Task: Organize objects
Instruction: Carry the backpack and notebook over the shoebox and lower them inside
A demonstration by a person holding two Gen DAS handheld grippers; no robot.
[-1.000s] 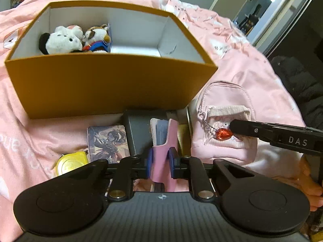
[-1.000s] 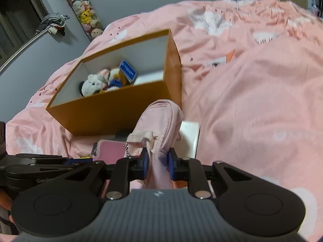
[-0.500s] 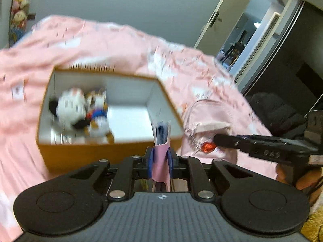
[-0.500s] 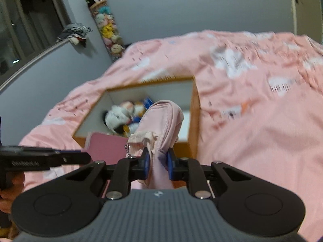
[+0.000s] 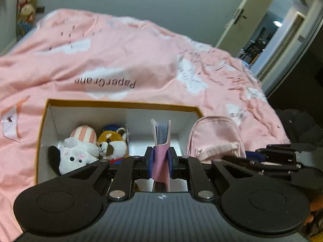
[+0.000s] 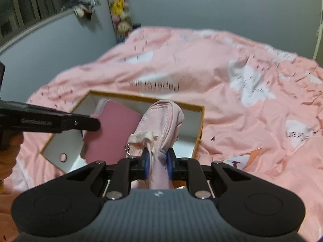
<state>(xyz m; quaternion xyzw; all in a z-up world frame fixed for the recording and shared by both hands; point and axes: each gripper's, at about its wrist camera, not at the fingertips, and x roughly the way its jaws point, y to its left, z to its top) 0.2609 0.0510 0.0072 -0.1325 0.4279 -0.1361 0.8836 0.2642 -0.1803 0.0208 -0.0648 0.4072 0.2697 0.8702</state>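
Since both items were headed for the orange box on the bed, the left gripper clamped a pink notebook upright above its open top, while the right gripper pinched a pink pouch over the same box, beside the plush toys

Box: mustard-orange outside, white inside. Duvet: pink, white cloud patches, dark lettering. Notebook: pink cover, blue-grey page edges. Pouch: pale pink. Plush dog: white, black ear. Plush fox: brown and white. Tongs' pads: blue.
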